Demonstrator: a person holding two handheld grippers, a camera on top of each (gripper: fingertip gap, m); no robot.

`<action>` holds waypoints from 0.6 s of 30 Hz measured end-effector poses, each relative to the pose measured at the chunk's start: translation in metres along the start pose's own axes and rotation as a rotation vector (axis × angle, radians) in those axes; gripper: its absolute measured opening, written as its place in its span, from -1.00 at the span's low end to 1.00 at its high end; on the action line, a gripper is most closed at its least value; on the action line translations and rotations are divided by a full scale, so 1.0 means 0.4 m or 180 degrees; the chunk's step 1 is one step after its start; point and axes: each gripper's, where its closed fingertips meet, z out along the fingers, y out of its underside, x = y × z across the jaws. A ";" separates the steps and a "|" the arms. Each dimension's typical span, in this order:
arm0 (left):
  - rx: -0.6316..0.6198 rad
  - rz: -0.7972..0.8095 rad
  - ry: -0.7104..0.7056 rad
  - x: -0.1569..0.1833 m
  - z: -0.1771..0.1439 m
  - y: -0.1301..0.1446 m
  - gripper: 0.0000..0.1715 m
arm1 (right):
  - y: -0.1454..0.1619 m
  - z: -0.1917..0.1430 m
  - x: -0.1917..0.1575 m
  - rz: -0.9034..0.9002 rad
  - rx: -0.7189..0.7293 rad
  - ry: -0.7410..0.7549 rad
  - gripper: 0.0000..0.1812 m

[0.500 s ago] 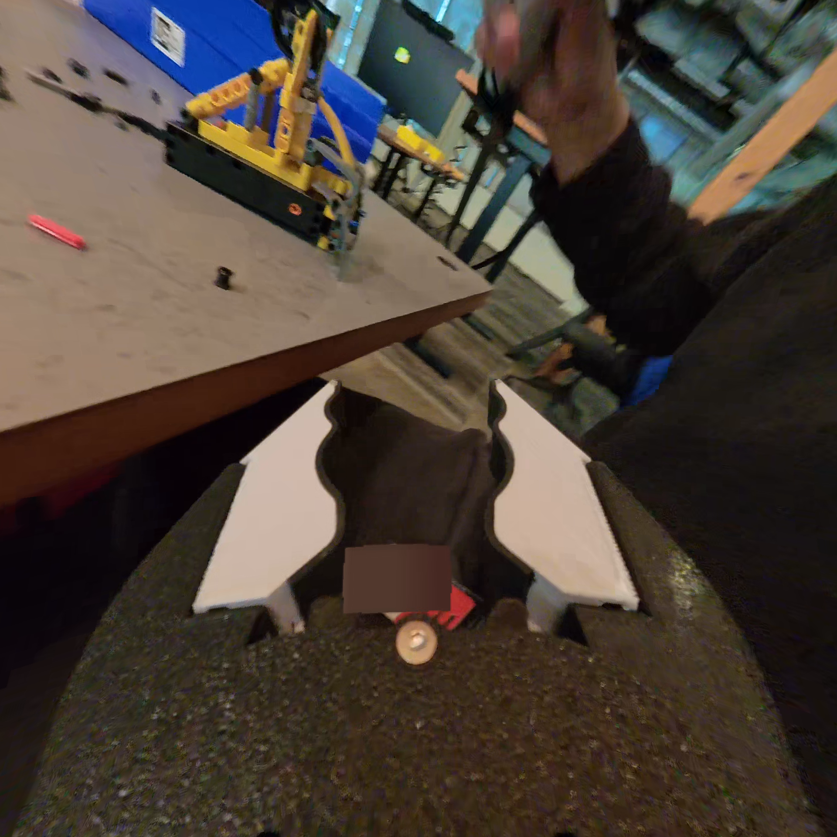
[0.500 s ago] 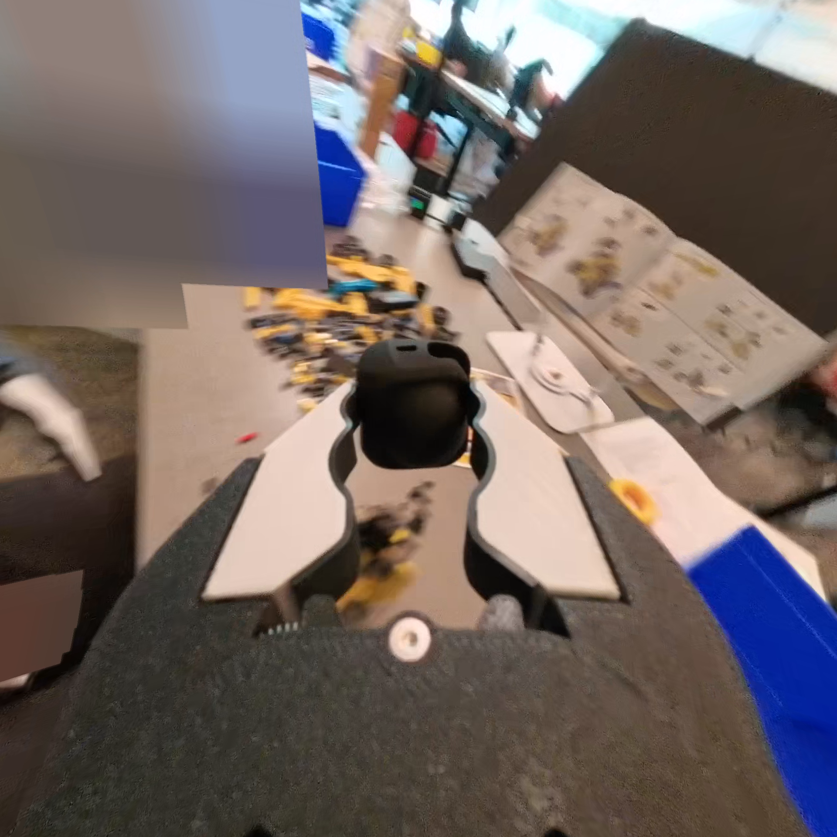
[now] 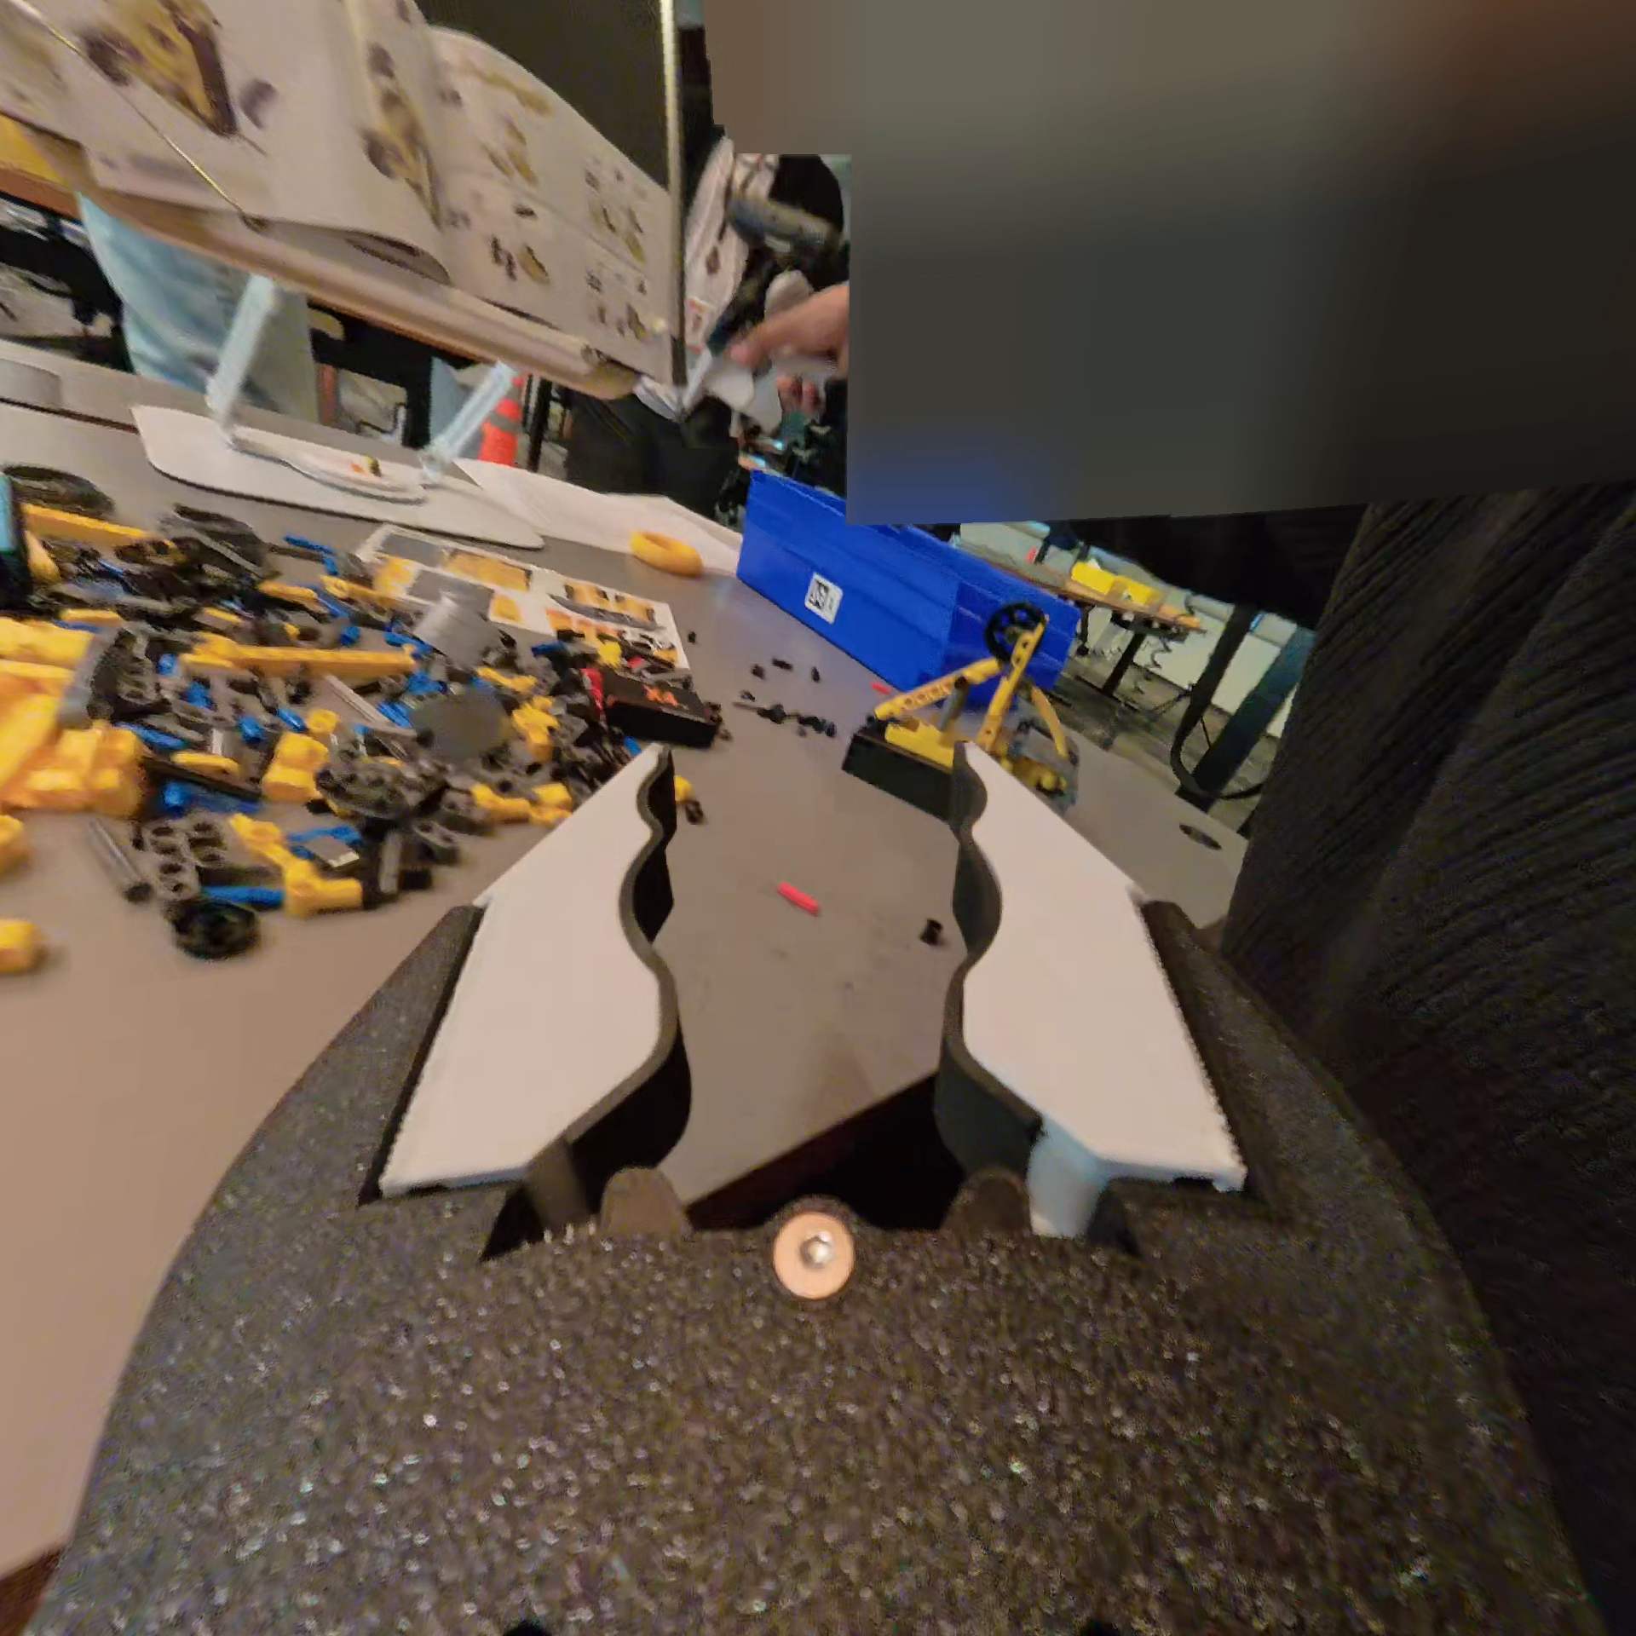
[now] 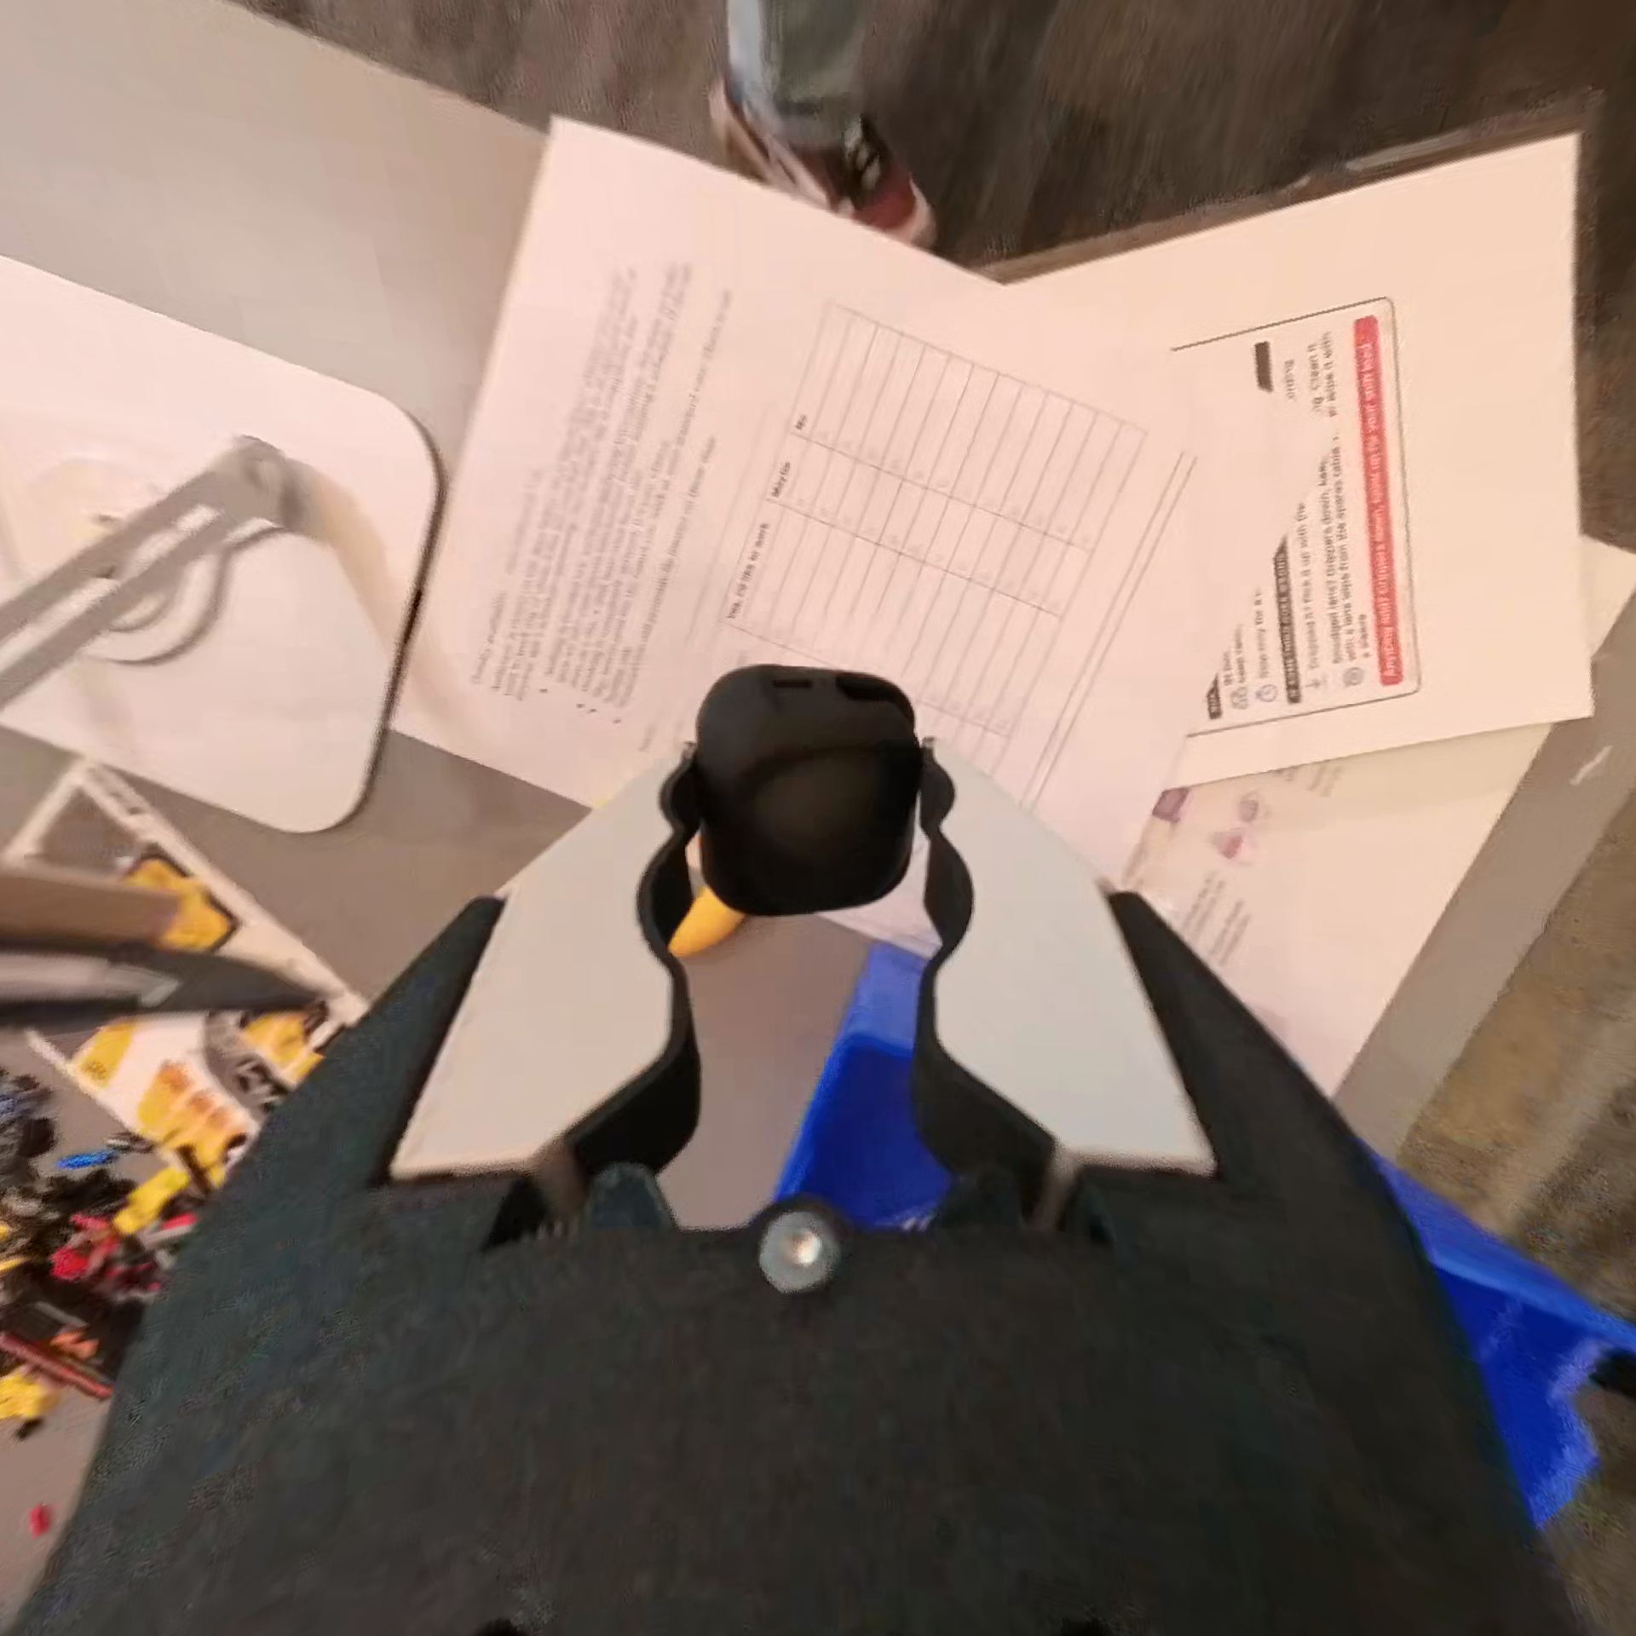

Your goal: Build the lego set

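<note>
The left claw is spread wide and empty, low over the near edge of the grey worktop. A small red pin lies straight ahead between its fingers, long axis slanted across the gap, and a tiny black connector sits near the right finger. The yellow-and-black brick model stands just beyond the tips. The right claw pinches a rounded black block, poised over printed sheets and a blue bin.
</note>
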 end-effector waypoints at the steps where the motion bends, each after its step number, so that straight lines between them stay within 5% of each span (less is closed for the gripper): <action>1: 0.0037 -0.0011 -0.0004 -0.013 0.004 -0.016 -0.28 | 0.004 0.027 0.010 -0.0042 -0.0133 0.0030 -0.45; 9: 0.0086 0.0037 -0.0012 -0.061 0.046 -0.068 -0.28 | 0.155 0.128 -0.107 -0.0246 -0.1118 -0.0830 -0.45; 18: -0.0021 0.0141 -0.0001 -0.085 0.074 -0.068 -0.28 | 0.203 0.147 -0.133 -0.0745 -0.1450 -0.0686 -0.37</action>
